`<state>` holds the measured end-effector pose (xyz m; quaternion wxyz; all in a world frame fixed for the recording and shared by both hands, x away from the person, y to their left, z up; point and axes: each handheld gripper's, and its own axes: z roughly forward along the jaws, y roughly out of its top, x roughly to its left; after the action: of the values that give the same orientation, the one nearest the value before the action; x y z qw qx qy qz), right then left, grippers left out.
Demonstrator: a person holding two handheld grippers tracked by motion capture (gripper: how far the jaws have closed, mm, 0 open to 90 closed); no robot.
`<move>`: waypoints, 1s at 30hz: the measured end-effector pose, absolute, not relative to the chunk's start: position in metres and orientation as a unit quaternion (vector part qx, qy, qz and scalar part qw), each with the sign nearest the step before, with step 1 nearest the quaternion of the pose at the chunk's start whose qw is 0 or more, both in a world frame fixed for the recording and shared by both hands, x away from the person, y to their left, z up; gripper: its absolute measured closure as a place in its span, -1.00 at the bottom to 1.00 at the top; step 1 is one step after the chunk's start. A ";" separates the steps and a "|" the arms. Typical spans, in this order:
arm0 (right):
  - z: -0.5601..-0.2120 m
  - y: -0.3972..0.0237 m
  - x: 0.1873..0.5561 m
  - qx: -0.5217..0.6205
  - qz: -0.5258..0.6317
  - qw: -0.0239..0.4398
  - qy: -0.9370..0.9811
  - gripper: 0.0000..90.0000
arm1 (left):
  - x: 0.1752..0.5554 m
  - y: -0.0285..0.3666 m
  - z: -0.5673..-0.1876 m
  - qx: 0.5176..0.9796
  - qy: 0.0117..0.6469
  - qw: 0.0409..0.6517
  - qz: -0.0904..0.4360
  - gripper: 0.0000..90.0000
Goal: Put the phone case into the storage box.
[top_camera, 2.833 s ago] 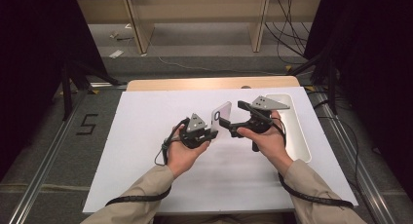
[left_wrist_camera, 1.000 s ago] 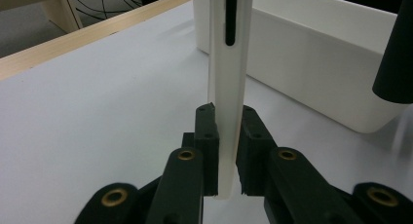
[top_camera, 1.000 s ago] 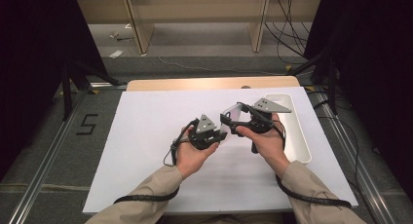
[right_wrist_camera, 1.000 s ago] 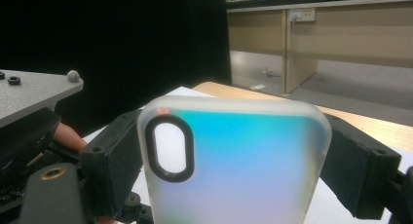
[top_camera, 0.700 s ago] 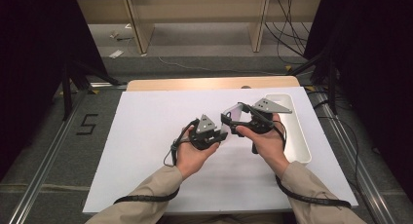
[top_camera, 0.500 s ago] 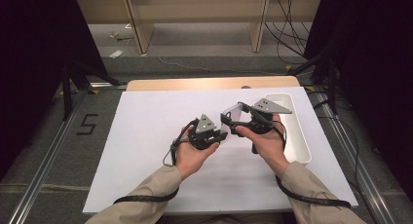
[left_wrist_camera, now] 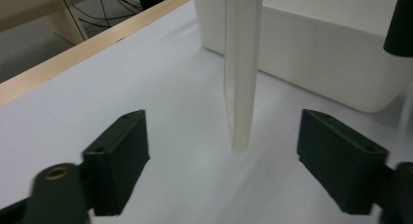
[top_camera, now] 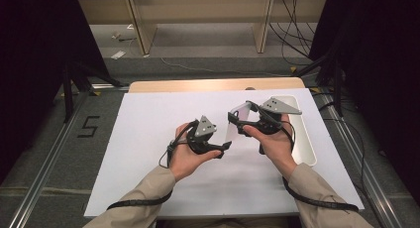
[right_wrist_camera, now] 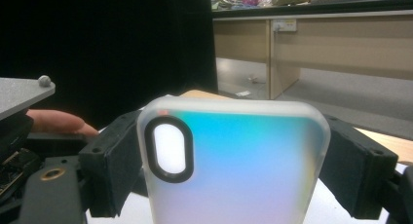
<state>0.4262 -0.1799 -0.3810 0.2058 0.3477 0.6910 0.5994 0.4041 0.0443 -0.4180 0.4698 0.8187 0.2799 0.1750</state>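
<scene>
Phone case [top_camera: 236, 123] held upright above the table's [top_camera: 148, 139] right half, edges clamped in the right gripper [top_camera: 241, 123]. Left gripper [top_camera: 225, 147] jaws just sprang wide, case edge between, untouched. Handover looks done; next, left hand backs clear.

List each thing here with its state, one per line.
Phone case: upright, clamped across its width, held above the table.
Right hand-held gripper: shut on the phone case.
Left hand-held gripper: open, jaws just opened, case edge between them untouched.
Bin: upright on the table, contents not visible.
</scene>
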 end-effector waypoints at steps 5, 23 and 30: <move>-0.379 -0.183 0.427 0.350 0.599 0.209 0.689 -0.60 | 0.401 0.054 -0.418 0.830 0.269 0.455 0.177 -0.92; -0.373 -0.192 0.430 0.361 0.595 0.220 0.684 -0.60 | 0.394 0.080 -0.422 0.841 0.265 0.441 0.168 -1.00; -0.371 -0.197 0.431 0.365 0.597 0.224 0.679 -0.60 | 0.393 0.089 -0.422 0.837 0.266 0.448 0.167 -1.00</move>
<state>0.4310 -0.1973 -0.3705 0.2235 0.3652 0.6786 0.5968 0.3929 0.0892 -0.4218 0.4485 0.8369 0.2656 0.1669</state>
